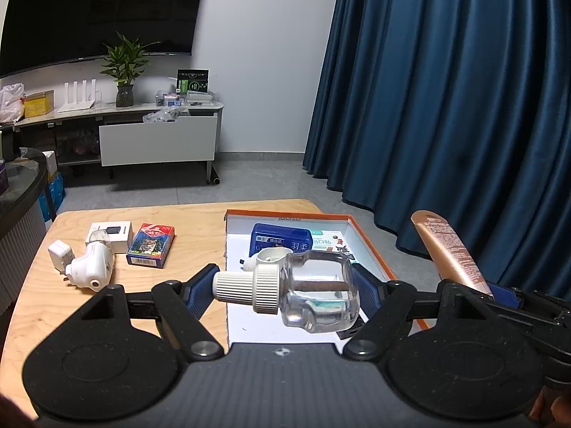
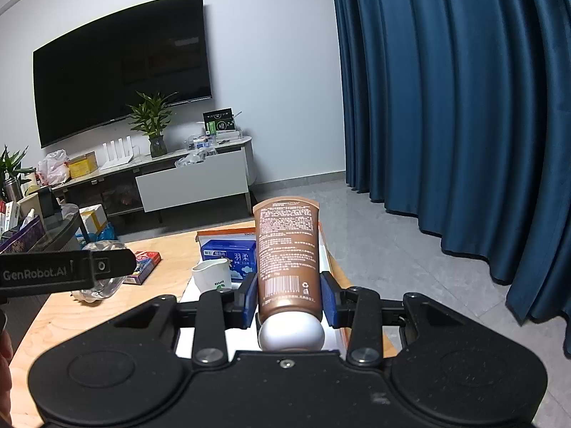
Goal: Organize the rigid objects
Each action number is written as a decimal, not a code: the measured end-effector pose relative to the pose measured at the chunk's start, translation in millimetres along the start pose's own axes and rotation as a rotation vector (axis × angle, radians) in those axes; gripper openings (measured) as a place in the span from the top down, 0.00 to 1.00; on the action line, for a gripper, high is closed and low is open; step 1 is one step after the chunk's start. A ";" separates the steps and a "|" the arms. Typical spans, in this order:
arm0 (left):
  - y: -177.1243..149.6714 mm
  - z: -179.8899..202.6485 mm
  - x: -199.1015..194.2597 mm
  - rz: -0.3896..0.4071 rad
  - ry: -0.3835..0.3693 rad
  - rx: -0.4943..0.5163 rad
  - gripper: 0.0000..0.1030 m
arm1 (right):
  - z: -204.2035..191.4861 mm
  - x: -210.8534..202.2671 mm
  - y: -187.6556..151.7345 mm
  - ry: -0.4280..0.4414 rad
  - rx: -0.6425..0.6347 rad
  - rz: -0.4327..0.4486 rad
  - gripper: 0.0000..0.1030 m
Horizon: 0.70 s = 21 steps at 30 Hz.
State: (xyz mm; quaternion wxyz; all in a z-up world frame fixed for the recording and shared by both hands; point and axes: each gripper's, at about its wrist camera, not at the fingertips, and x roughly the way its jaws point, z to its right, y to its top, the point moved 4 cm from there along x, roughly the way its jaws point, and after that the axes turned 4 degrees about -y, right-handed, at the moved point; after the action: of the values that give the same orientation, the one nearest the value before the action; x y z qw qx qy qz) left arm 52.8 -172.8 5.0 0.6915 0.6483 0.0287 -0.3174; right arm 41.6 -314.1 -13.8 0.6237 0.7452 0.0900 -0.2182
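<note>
Two tools are loaded: left tool point(image 1: 285, 285) clamps a clear bottle point(image 1: 314, 292) above the orange-rimmed box point(image 1: 367, 246) on the desk point(image 1: 107, 292); right tool point(image 2: 289, 297) grips a brown tube point(image 2: 288, 249) over the box's right edge.

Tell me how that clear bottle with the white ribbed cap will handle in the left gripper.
The clear bottle, clamped sideways in the left gripper, looks hard and glossy, so it may slip against the pads. It appears only partly filled with liquid, which could slosh and shift the weight. Its rounded body probably rolls if laid on its side in the orange-rimmed box.
</note>
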 end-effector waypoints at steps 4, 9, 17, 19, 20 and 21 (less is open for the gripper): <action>-0.2 -0.7 -0.6 0.004 -0.003 -0.004 0.23 | 0.0 -1.2 0.0 0.002 -0.002 0.002 0.57; -2.5 -1.9 0.6 0.001 -0.014 -0.006 0.23 | -1.2 0.5 -0.2 -0.004 -0.007 0.000 0.57; -2.3 -3.1 0.4 0.003 -0.011 -0.009 0.23 | 0.5 2.9 1.1 0.002 -0.012 -0.004 0.57; -2.5 -2.3 0.9 0.001 -0.012 -0.006 0.23 | 0.7 2.8 2.1 0.003 -0.010 0.000 0.57; -2.8 -2.1 0.6 0.002 -0.011 -0.005 0.23 | 0.8 2.6 2.7 0.003 -0.012 0.004 0.57; -2.9 -2.5 0.0 0.003 -0.011 -0.005 0.23 | 0.8 2.4 3.1 0.002 -0.015 0.008 0.57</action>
State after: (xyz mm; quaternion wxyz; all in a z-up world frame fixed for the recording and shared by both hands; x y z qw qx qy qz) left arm 52.4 -170.4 2.1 0.6938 0.6448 0.0247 -0.3198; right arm 44.8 -315.8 -12.1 0.6299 0.7412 0.0895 -0.2142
